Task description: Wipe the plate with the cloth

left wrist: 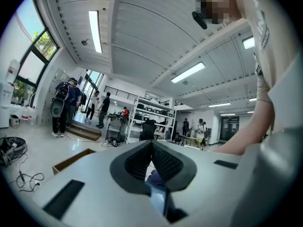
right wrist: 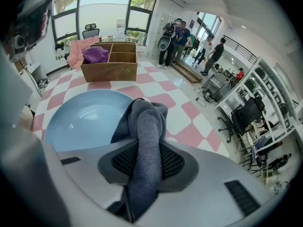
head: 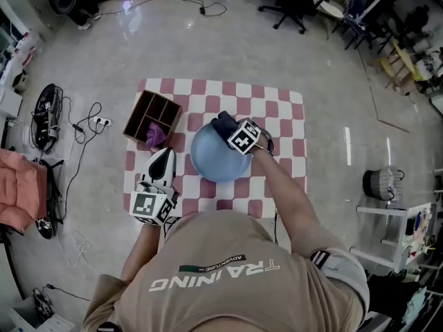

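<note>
A pale blue plate (head: 214,163) lies in the middle of the red-and-white checked table (head: 280,113). My right gripper (head: 232,131) hangs over the plate's far rim, pointing steeply down, shut on a dark grey-blue cloth (head: 221,122). In the right gripper view the cloth (right wrist: 145,122) runs up between the pads and drapes onto the plate (right wrist: 78,122). My left gripper (head: 167,155) rests level on the table just left of the plate, apart from it. Its pads (left wrist: 163,162) meet at the tip (left wrist: 151,144); a pale blue sliver shows behind them, too unclear to identify.
A brown divided box (head: 152,116) stands at the table's far left corner with a purple cloth (head: 156,134) in one compartment; the same box (right wrist: 110,65) shows beyond the plate. Cables (head: 86,126) and a pink bundle (head: 21,189) lie on the floor to the left.
</note>
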Demonstrator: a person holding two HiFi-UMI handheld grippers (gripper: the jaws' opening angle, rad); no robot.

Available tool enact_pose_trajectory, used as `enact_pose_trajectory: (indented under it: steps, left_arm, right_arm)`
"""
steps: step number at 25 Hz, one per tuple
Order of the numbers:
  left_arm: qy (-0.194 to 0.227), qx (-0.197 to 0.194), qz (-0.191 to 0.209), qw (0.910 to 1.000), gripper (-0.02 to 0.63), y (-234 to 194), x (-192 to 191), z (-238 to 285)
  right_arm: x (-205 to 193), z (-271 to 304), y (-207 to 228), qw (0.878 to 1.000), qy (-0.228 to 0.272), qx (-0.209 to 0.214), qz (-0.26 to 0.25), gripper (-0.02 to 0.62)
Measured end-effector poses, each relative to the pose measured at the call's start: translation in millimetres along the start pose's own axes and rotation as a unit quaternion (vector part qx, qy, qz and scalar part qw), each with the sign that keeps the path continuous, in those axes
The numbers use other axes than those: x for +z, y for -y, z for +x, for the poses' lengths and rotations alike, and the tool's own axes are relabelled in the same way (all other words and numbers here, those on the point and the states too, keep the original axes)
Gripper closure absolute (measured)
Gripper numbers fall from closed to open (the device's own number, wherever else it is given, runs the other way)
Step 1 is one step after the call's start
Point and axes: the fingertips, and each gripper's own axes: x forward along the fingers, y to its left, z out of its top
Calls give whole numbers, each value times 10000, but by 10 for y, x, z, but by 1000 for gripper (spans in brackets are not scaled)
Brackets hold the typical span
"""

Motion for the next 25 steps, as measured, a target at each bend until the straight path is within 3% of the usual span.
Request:
enact_pose_trajectory:
  steps: [7, 14, 20, 25]
  left_arm:
    - [-113, -559, 46, 9984, 594, 273, -42, 145]
    - [-195, -1037, 68, 9944, 594, 482, -82, 234]
    - [-194, -1174, 37, 9929, 594, 489, -68, 242]
    - [-127, -1120, -1, 9936, 594, 390, -26, 222]
  right_arm:
    - [-509, -228, -23, 9988, -122, -118, 467, 479]
    - [-895, -571, -354, 9938, -77, 51, 1107, 479]
    - [-1062, -745, -858, 9901, -22, 224, 1389, 479]
    - [-928, -758, -1271, 9859, 112, 476, 1602, 479]
